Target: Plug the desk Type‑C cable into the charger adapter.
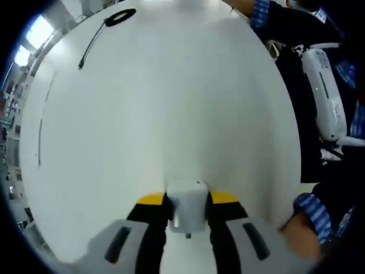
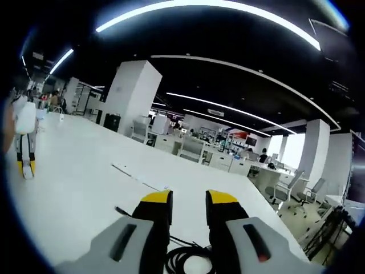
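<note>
A: Anything hidden?
B: Right gripper (image 2: pixel 189 205) jaws apart, holding nothing; the coiled cable (image 2: pixel 183 258) runs under them, cut off at frame bottom.
A: Room?
B: White counter (image 1: pixel 171 103) wide open, edge at right.
A: Adapter?
B: Left gripper (image 1: pixel 187 201) pinches the white charger adapter (image 1: pixel 186 210), bottom centre; the cable (image 1: pixel 102 28) sits upper left.

L gripper (image 1: pixel 187 214) fingers clamped on adapter (image 1: pixel 187 208); R gripper (image 2: pixel 188 206) fingers apart.
</note>
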`<move>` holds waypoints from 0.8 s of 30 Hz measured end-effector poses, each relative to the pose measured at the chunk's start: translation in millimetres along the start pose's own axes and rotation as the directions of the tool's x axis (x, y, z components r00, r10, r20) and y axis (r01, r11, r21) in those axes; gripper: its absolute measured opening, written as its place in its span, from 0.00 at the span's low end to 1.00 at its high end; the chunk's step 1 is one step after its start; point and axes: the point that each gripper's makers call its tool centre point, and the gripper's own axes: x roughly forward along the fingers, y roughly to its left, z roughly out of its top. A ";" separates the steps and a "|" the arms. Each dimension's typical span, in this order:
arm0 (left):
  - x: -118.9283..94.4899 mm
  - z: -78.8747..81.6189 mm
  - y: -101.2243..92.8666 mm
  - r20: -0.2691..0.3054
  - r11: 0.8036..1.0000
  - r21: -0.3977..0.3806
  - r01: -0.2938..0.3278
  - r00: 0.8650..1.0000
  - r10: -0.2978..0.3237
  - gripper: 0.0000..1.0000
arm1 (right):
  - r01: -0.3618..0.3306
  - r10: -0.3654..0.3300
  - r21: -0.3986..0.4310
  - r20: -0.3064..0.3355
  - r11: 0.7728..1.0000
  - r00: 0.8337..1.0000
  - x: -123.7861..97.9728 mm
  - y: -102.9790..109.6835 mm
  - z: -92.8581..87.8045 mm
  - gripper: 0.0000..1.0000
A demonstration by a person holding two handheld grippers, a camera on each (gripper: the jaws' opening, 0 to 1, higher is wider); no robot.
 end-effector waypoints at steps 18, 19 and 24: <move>0.4 1.2 -17.0 0.085 1.000 0.007 0.001 0.996 -0.002 0.26 | -0.206 0.171 -0.226 -0.164 0.952 0.972 39.2 51.2 26.0 0.23; 0.4 1.2 -18.2 0.085 1.000 0.005 0.001 0.996 -0.001 0.26 | -0.243 0.201 -0.256 -0.182 0.935 0.963 42.9 58.0 28.7 0.23; 0.0 0.8 -19.5 0.085 1.000 0.006 0.001 0.996 -0.002 0.26 | -0.351 0.293 -0.280 -0.228 0.894 0.929 49.3 82.4 29.6 0.23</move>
